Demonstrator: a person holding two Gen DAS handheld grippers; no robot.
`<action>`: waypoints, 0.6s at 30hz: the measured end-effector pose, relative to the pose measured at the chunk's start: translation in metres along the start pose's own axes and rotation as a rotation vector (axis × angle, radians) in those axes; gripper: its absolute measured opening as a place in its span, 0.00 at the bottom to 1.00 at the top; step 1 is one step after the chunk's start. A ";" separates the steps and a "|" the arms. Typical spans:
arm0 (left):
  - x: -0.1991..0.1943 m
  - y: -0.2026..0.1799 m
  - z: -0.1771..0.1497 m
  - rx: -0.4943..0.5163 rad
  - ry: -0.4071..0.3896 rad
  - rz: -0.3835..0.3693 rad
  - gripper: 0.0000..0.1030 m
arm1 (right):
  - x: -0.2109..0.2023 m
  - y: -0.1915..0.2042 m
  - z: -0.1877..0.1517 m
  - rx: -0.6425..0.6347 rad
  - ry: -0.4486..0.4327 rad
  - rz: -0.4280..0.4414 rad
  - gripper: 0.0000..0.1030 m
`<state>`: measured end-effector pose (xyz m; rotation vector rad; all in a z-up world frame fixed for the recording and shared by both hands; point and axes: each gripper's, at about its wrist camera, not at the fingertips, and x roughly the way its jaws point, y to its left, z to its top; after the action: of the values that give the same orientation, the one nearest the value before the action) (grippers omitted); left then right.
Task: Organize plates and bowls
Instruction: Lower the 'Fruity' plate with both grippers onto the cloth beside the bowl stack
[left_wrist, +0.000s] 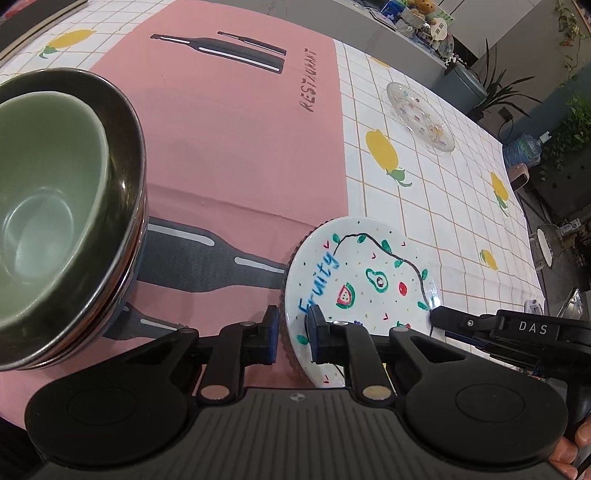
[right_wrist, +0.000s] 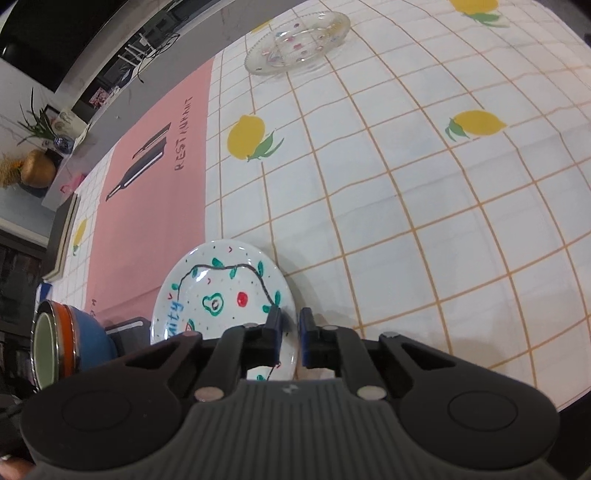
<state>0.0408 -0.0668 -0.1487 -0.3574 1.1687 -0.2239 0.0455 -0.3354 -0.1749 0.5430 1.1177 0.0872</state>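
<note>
So right up close, both hand-held grippers are on the same painted plate (left_wrist: 360, 284), the white one with "Fruity" and little fruit doodles on it. The left hand-held gripper (left_wrist: 293, 330) has its jaws narrowed down around the plate's near-left rim, one pad over the top and one outside the edge, and the right hand-held gripper (right_wrist: 288, 332) is pinching the opposite rim the same way, jaws almost closed on it. The plate sits half on the pink placemat (left_wrist: 229, 147) and half on the lemon-print tablecloth (right_wrist: 406, 184) covering the desk; there looks to be a dark ridged edge peeking out beneath it, can't tell what that is. If I were doing this, I'd lift both sides evenly and keep it level, because a glazed rim pinched at the edge will probably want to slip if one side leads. Just left of that is the bowl stack (left_wrist: 70, 218), a pale green bowl nested in a dark one with metal-rimmed ones below, which is likely where things are being gathered. Furthest out, well apart from everything, a clear glass plate (right_wrist: 299, 42) waits near the far edge. Count-wise: one painted plate, one glass plate, one stack of bowls (can't tell exactly how many, at least three), two grippers.
</note>
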 end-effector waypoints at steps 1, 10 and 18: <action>0.000 0.000 0.000 0.000 0.000 0.000 0.17 | 0.000 0.001 0.000 -0.004 0.001 -0.003 0.08; 0.002 0.007 0.003 -0.054 0.013 -0.026 0.18 | 0.000 -0.009 -0.003 0.088 0.023 0.023 0.08; 0.003 -0.001 0.001 -0.010 0.018 -0.014 0.17 | -0.001 -0.005 -0.003 0.048 0.000 -0.010 0.09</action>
<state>0.0433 -0.0689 -0.1502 -0.3737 1.1860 -0.2342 0.0415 -0.3395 -0.1771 0.5797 1.1243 0.0515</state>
